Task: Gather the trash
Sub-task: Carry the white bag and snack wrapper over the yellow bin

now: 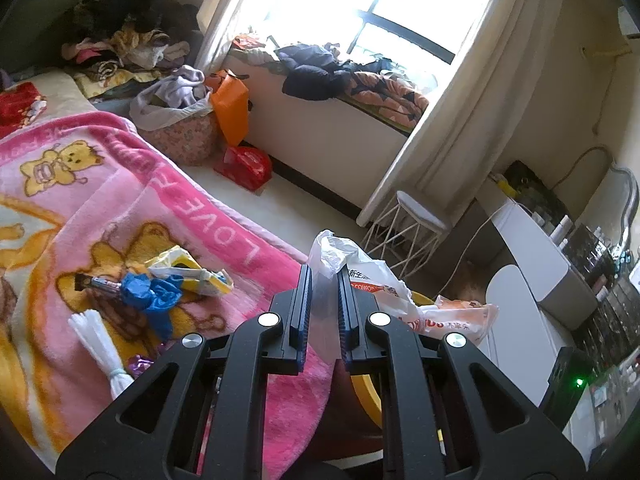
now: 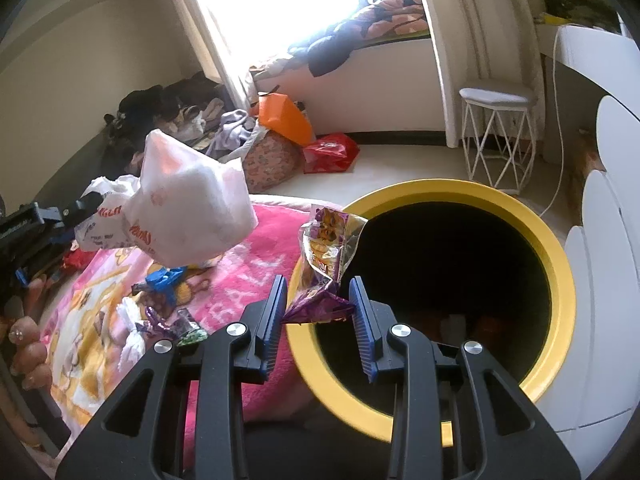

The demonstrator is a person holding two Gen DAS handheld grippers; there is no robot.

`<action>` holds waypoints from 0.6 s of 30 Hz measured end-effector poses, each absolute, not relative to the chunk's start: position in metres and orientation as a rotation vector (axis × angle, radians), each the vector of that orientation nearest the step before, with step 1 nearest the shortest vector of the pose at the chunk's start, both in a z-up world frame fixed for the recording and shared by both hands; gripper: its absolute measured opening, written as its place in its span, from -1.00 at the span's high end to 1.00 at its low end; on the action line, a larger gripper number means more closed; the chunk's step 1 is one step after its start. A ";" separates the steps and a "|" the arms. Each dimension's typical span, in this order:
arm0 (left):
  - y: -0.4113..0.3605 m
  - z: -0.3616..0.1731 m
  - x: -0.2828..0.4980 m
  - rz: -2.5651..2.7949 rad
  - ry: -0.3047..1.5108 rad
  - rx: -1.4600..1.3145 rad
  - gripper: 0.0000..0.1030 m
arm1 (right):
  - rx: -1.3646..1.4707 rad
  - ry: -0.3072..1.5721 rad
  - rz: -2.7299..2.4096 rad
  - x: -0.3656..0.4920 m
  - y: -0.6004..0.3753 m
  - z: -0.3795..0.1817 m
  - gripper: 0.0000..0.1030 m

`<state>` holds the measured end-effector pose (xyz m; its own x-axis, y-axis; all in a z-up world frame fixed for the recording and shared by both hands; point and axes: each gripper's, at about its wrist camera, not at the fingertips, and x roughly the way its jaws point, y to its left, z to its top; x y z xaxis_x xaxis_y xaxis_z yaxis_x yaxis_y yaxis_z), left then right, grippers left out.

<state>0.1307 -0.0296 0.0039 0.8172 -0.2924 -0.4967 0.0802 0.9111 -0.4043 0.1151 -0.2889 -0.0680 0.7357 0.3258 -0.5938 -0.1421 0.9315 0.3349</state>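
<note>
My left gripper [image 1: 324, 292] is shut on a thin white plastic bag [image 1: 360, 264] with orange print, which it holds up past the edge of the pink bear blanket [image 1: 224, 216]. The right wrist view shows that bag [image 2: 188, 200] hanging over the blanket. My right gripper [image 2: 320, 304] is shut on a crumpled purple snack wrapper [image 2: 324, 256], right above the near rim of the yellow bin [image 2: 552, 256]. On the blanket lie a blue crumpled piece [image 1: 154, 292], a yellow-white wrapper [image 1: 188, 272], a white bundle [image 1: 102, 344] and small purple wrappers [image 2: 164, 324].
A white wire stool [image 2: 496, 128] stands beyond the bin, with white furniture [image 2: 604, 216] to the right. An orange bag [image 1: 230, 104], a red bag [image 1: 244, 166] and a laundry basket [image 1: 180, 136] sit on the floor by the window seat. A person's fingers [image 2: 28, 344] show at the left.
</note>
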 end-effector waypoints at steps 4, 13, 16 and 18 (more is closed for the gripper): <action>-0.036 0.001 0.133 -0.210 0.593 -0.373 0.84 | 0.288 0.702 0.241 0.116 -0.296 -0.071 0.40; -0.054 -0.003 0.138 -0.218 0.614 -0.351 0.84 | 0.311 0.712 0.204 0.118 -0.309 -0.078 0.40; -0.061 -0.003 0.140 -0.220 0.614 -0.342 0.84 | 0.319 0.716 0.194 0.118 -0.314 -0.080 0.40; -0.064 -0.003 0.142 -0.220 0.613 -0.337 0.84 | 0.322 0.719 0.187 0.118 -0.316 -0.082 0.40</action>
<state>0.1420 -0.0645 -0.0026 0.7970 -0.2994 -0.5245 0.1019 0.9227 -0.3718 0.1182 -0.3163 -0.0818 0.7391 0.2764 -0.6143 -0.0573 0.9345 0.3514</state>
